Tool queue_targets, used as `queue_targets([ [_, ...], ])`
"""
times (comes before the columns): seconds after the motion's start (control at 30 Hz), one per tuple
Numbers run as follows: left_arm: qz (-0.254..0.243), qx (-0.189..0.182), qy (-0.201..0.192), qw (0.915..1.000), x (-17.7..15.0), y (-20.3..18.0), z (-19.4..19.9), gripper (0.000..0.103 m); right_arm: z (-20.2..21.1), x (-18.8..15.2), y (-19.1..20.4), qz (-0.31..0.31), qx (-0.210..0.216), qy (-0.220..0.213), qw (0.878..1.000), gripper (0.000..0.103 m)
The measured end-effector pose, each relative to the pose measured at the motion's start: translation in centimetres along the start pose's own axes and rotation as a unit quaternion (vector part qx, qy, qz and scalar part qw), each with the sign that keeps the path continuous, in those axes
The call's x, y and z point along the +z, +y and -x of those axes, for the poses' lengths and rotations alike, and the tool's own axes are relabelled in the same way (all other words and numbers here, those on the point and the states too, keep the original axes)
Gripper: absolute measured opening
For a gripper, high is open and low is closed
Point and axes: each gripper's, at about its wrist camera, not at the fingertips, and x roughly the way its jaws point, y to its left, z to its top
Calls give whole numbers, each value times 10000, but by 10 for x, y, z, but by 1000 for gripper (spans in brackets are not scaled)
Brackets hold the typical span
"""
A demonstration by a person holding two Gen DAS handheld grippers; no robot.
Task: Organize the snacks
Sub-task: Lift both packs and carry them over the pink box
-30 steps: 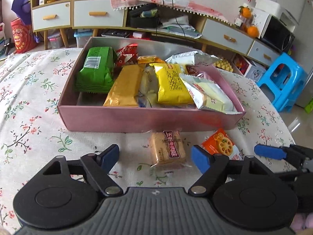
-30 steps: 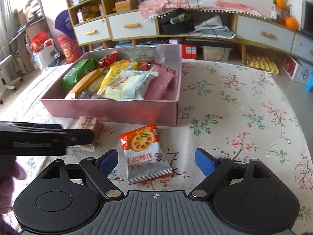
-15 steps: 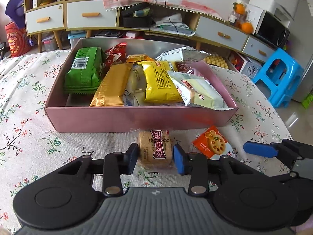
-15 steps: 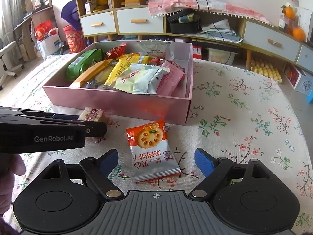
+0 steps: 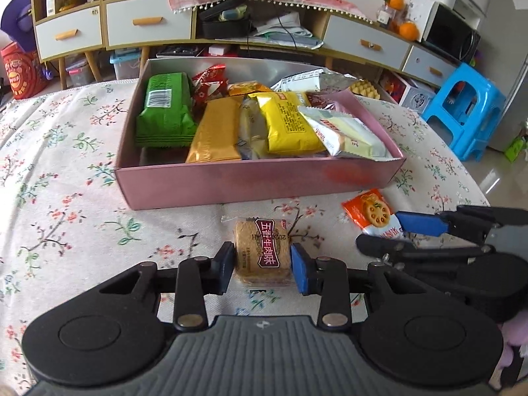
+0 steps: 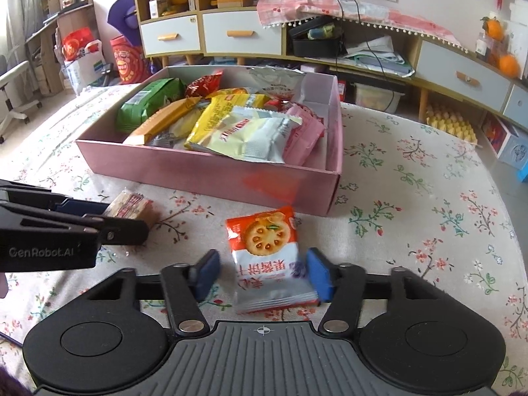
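Observation:
A pink box (image 5: 257, 181) holding several snack packets stands on the floral tablecloth; it also shows in the right wrist view (image 6: 211, 175). My left gripper (image 5: 263, 262) is shut on a brown biscuit packet (image 5: 262, 250) just in front of the box; the packet also shows in the right wrist view (image 6: 132, 208). My right gripper (image 6: 264, 275) is partly closed around an orange-and-white cracker packet (image 6: 267, 254) lying on the cloth. Its right pad touches the packet, its left pad stands a little apart. The cracker packet also shows in the left wrist view (image 5: 373, 213).
The table's rounded edge (image 6: 495, 178) falls away at the right, with a blue stool (image 5: 462, 109) beyond. Low cabinets (image 6: 237, 33) line the back wall. The two grippers sit side by side in front of the box.
My left gripper closed onto the brown biscuit packet. My right gripper moved forward over the cracker packet and its fingers narrowed around it.

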Motion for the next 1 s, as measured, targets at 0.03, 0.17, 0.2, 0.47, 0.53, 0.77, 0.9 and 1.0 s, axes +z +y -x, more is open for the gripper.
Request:
queue_targets([
  [0.03, -49, 8, 4, 10000, -1, 1, 1, 34, 0, 1, 1, 2, 3, 21, 10000, 44],
  [0.17, -84, -27, 39, 10000, -3, 7, 6, 33, 2, 2, 5, 24, -4, 66, 10000, 41],
  [0.2, -75, -36, 49, 10000, -3, 9, 8, 33, 2, 3, 5, 7, 13, 89, 10000, 41],
  [0.47, -22, -214, 37, 9998, -1, 24, 23, 33, 15, 11, 6, -379, 441, 250, 9980, 40],
  [0.53, -8, -260, -11, 9997, 1, 28, 29, 33, 21, 15, 7, -432, 570, 243, 9971, 40],
  [0.77, 159, -466, -358, 9981, 14, 38, 48, 33, 42, 32, 13, -575, 958, -24, 9937, 40],
  [0.9, 220, -450, -624, 9968, 25, 40, 46, 33, 50, 46, 11, -902, 1040, -346, 9899, 40],
  [1.0, 317, -424, -722, 9960, 32, 39, 36, 33, 50, 56, 8, -1264, 971, -619, 9853, 40],
])
